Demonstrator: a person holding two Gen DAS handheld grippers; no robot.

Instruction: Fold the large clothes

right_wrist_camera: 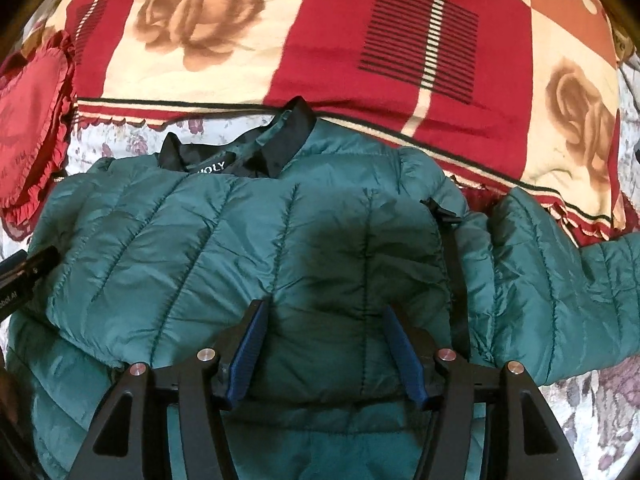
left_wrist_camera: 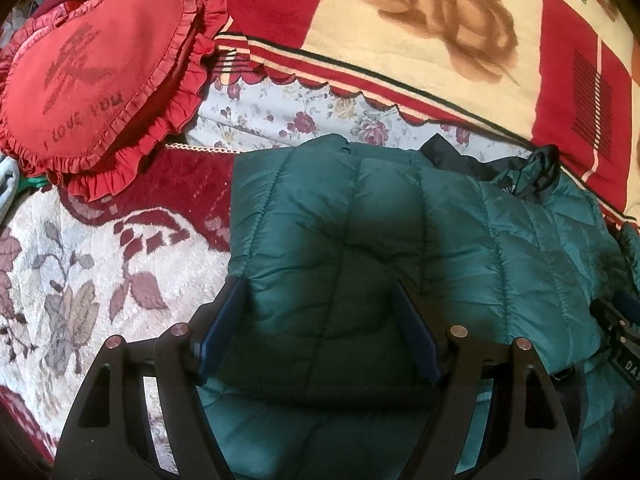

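A green quilted jacket [right_wrist_camera: 224,240] lies spread on a bed [left_wrist_camera: 80,280], partly folded, its body doubled over toward the near edge. No box, basket or other container shows in either view.

From the left wrist view, going left to right: a red heart-shaped cushion [left_wrist_camera: 100,76] with a frilled rim sits at the far left corner, on the cream and maroon floral cover. Next comes a strip of pale flowered sheet [left_wrist_camera: 288,116], then the jacket, and behind both a red and cream blanket [left_wrist_camera: 400,8] printed with brown roses runs along the far edge. The cushion lies just beside the jacket's left border but apart from it.

In the right wrist view the jacket's black collar [right_wrist_camera: 288,140] lies toward the blanket, and one sleeve [right_wrist_camera: 560,280] stretches out to the right over the flowered sheet. A black strap [right_wrist_camera: 452,240] runs down the jacket's right side.

The left gripper [left_wrist_camera: 320,300] hangs over the jacket's left part, jaws wide apart, blue pads [left_wrist_camera: 224,320] clear of the fabric and clamping nothing. The right gripper [right_wrist_camera: 324,320] hangs over the jacket's middle, jaws parted, also holding nothing.

Writing: the cushion reads "I LOVE YOU"; the blanket shows "love" at upper right; the collar label reads partly "OLY".
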